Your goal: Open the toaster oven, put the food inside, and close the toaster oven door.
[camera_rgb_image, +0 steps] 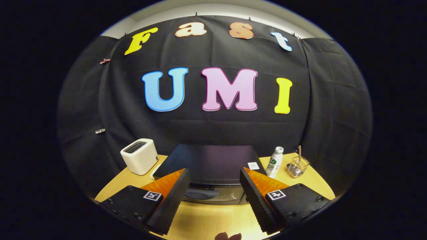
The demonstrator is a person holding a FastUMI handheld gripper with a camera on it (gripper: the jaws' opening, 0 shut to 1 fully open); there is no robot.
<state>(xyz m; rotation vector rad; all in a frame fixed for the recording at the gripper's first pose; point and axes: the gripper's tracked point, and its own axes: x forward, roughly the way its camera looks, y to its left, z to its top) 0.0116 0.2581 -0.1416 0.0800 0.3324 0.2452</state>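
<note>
Gripper [215,181] fingers spread wide, gripping nothing. Toaster oven [210,166] sits just ahead of them, door shut. White toaster [140,156] stands beside it.

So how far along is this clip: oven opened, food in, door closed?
Nothing looks done yet. The toaster oven sits just ahead of the fingers on the wooden table, its door apparently closed. In hand: the gripper hangs open and empty before the oven's front. Left: opening the door, loading the food, closing it. The food itself can't be picked out here.
</note>
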